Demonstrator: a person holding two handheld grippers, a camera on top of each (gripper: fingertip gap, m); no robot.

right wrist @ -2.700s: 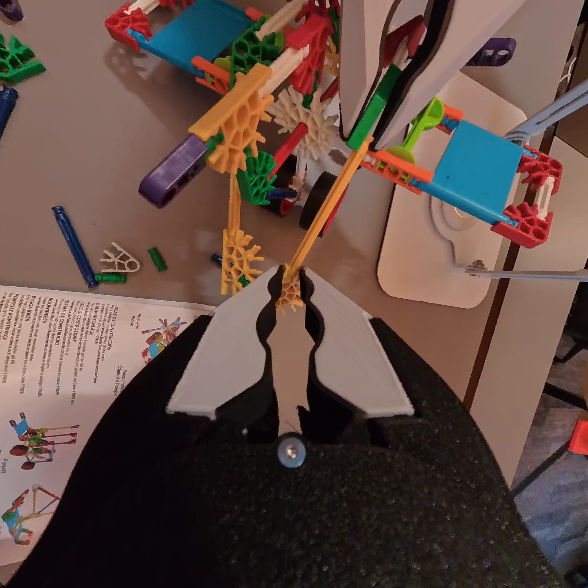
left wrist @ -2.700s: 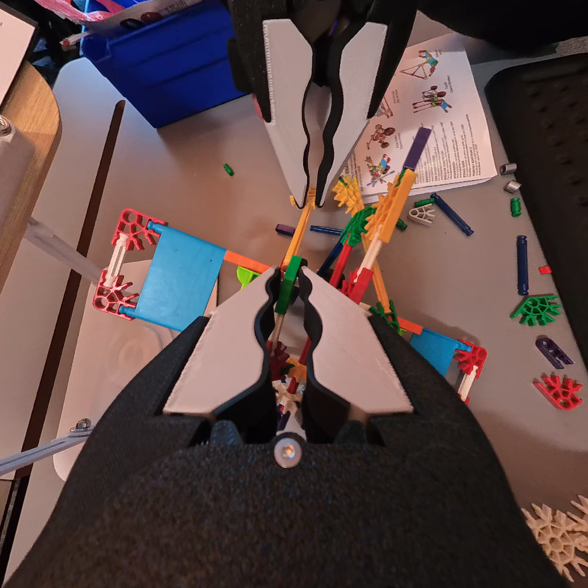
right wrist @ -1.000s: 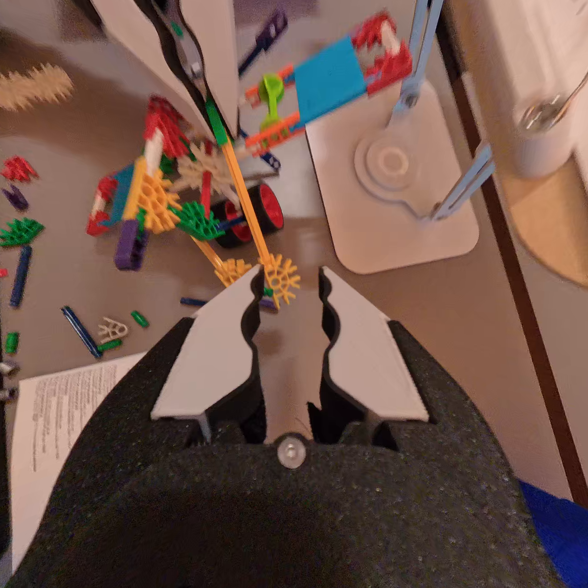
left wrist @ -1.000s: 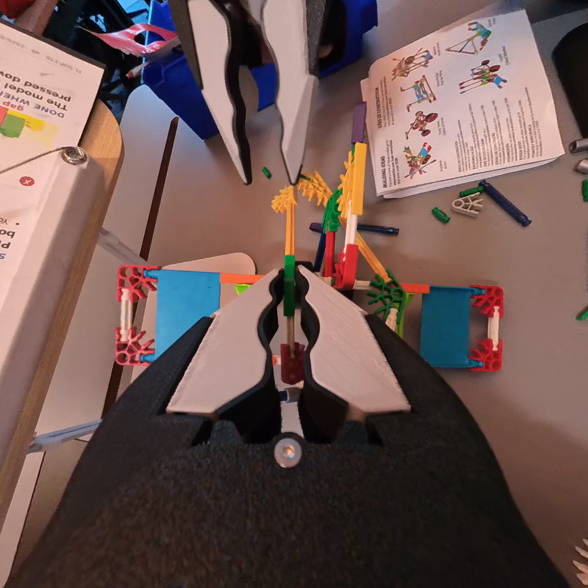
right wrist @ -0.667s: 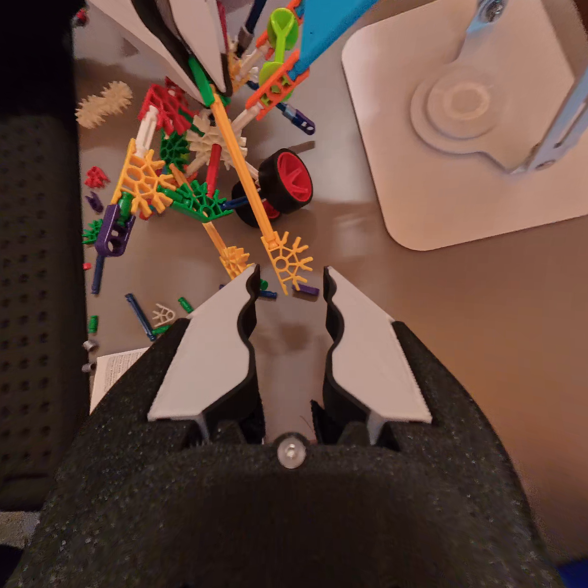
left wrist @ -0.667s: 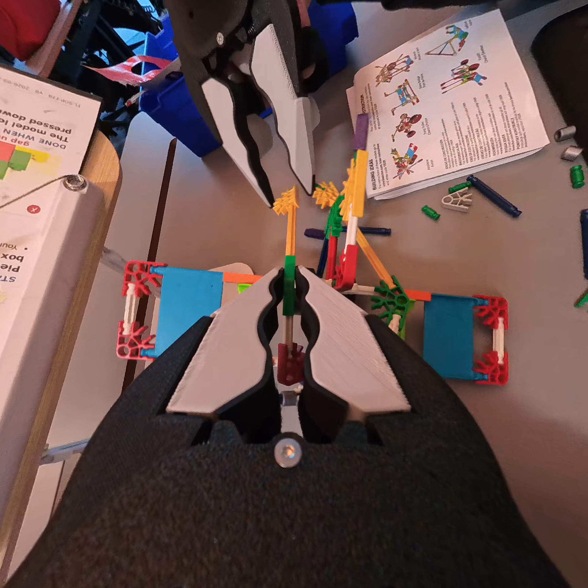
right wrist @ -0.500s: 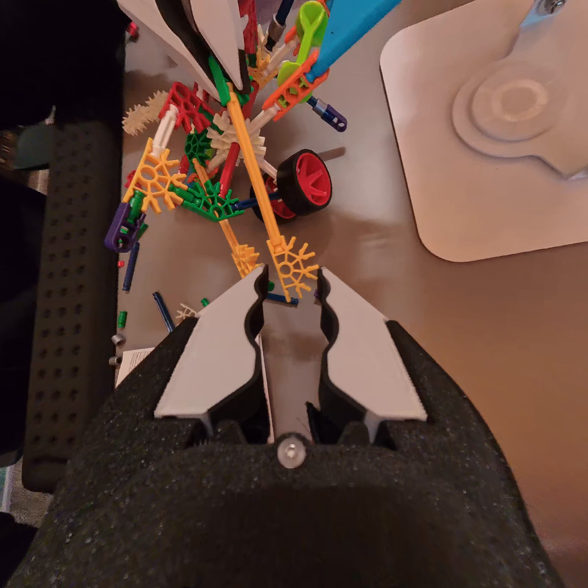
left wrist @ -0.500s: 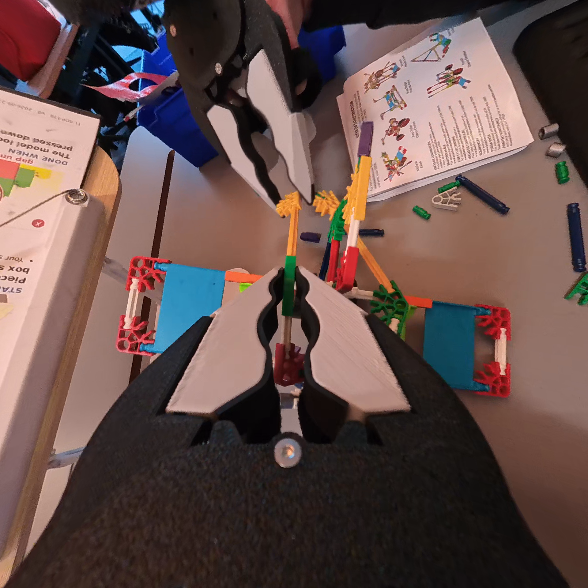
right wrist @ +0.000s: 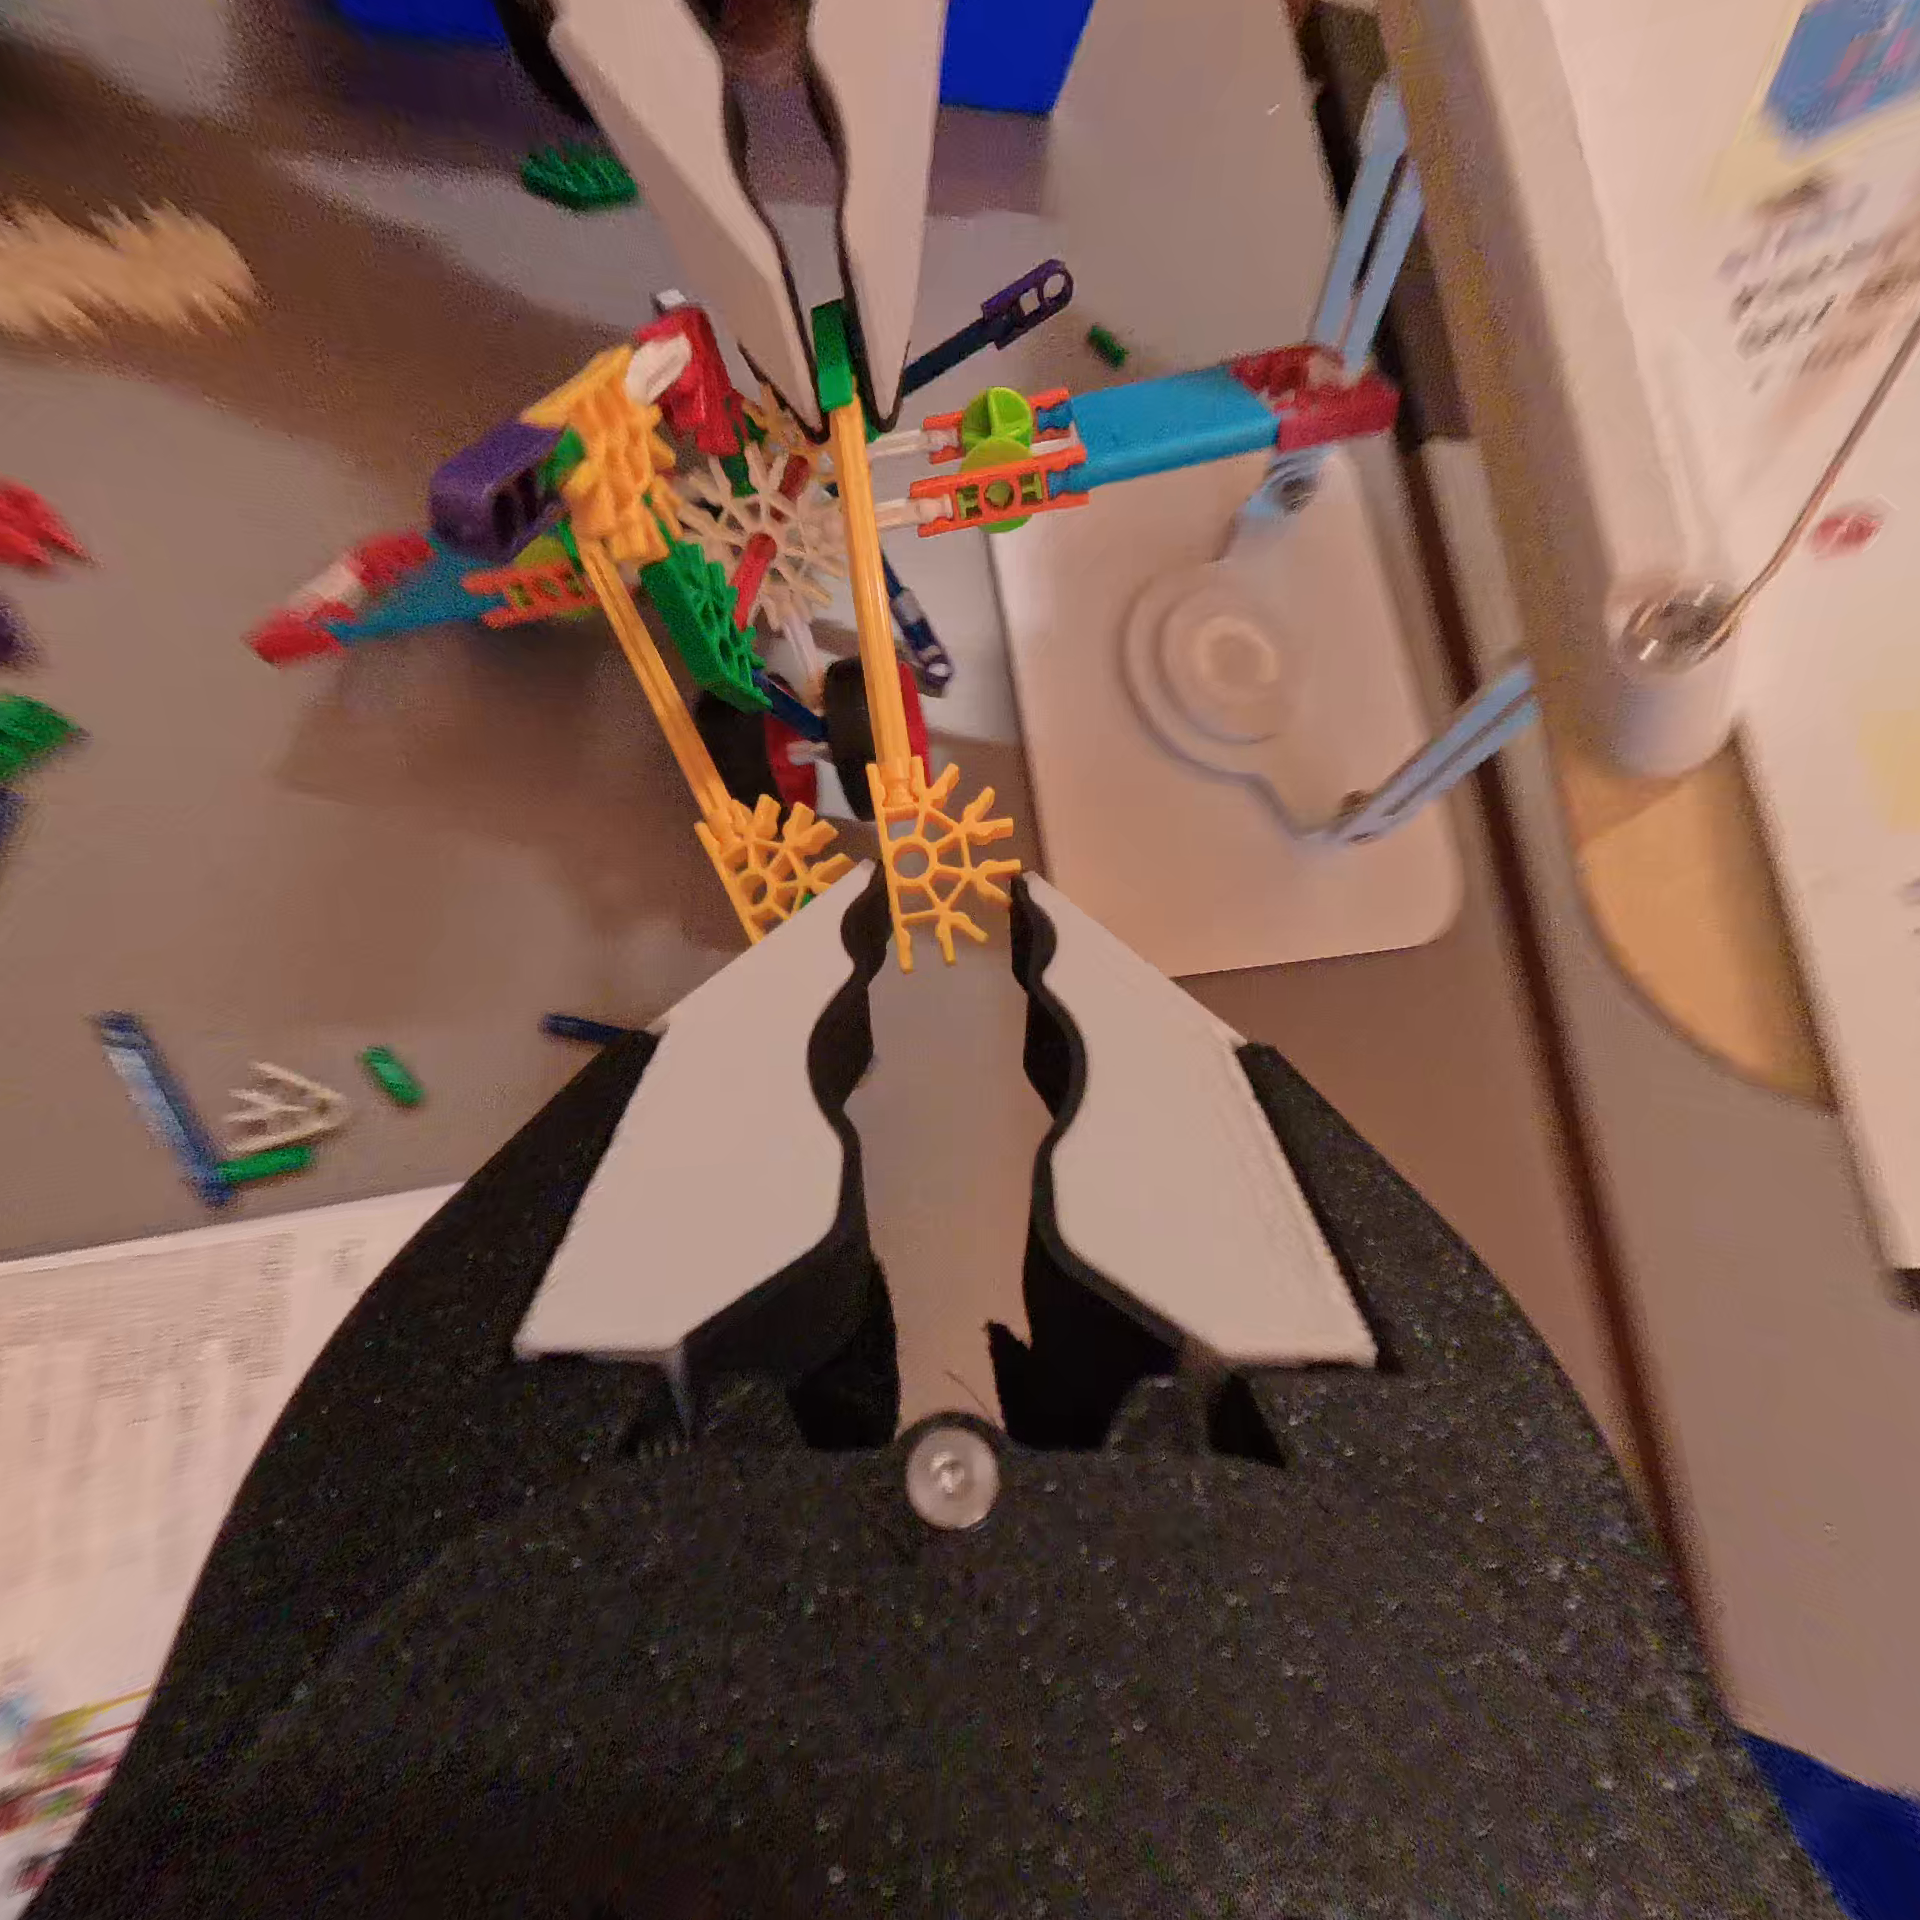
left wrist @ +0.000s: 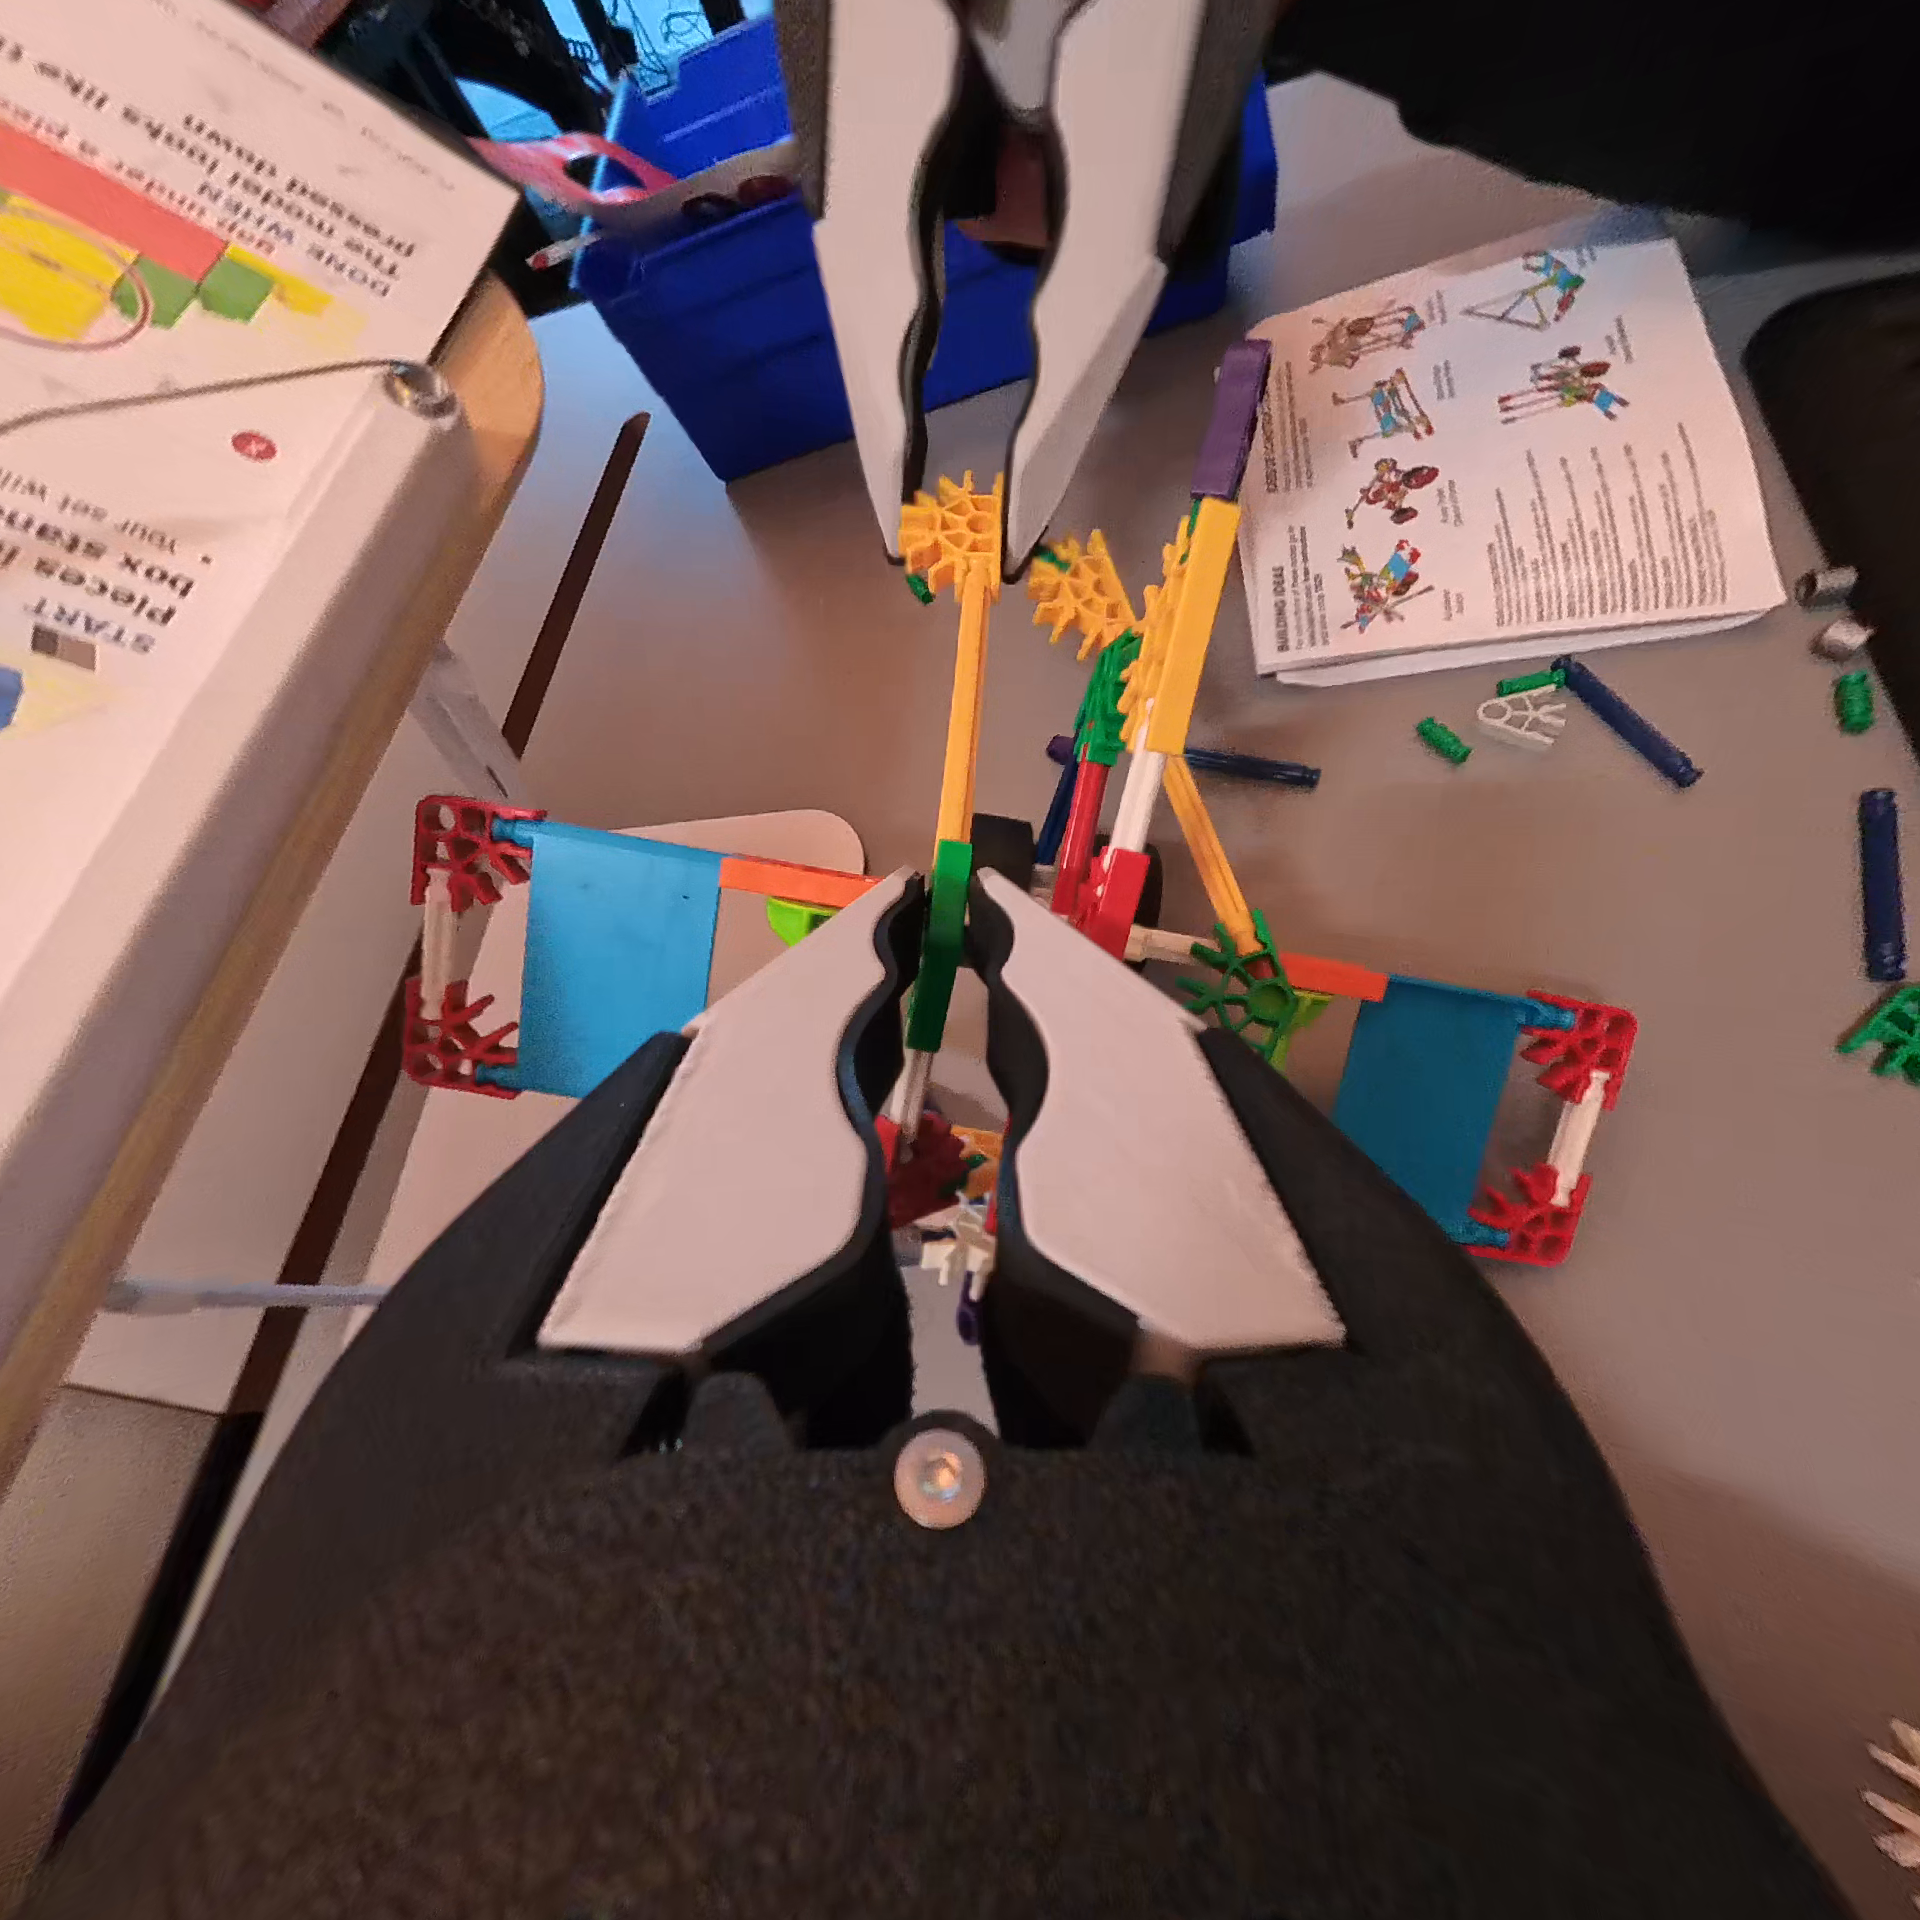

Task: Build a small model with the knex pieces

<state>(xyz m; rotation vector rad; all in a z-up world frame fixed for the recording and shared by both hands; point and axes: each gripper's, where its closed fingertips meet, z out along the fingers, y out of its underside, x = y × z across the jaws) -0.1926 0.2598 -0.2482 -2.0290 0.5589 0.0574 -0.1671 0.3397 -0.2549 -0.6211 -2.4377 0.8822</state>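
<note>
Firmly, my left fingers (left wrist: 943, 894) were clamped on the green connector (left wrist: 940, 956) of the toy plane model (left wrist: 1101, 831), which I held just above the grey desk (left wrist: 748, 675). From that connector a yellow rod (left wrist: 964, 717) ran forward to a yellow snowflake connector (left wrist: 954, 530). My right fingers (right wrist: 943, 883) sat on either side of that snowflake connector, parted about as wide as the piece; whether they were pressing it or only touching its edges I could not tell. In the right wrist view the picture was blurred.

Either side of my left fingers the model's blue wing panels (left wrist: 613, 945) stretched out, each ending in red connectors (left wrist: 462, 862). A second yellow snowflake piece (left wrist: 1081, 592) stood just beside the first, and a purple piece (left wrist: 1228, 416) topped a yellow bar. A black wheel with a red hub (right wrist: 868, 727) hung under the model.

Beyond lay an instruction leaflet (left wrist: 1507, 457), loose blue rods (left wrist: 1626, 717) and small green pieces (left wrist: 1442, 740) near it, and a blue bin (left wrist: 727, 343) farther off. A white flat stand base (right wrist: 1226, 727) lay on the desk beside the model.
</note>
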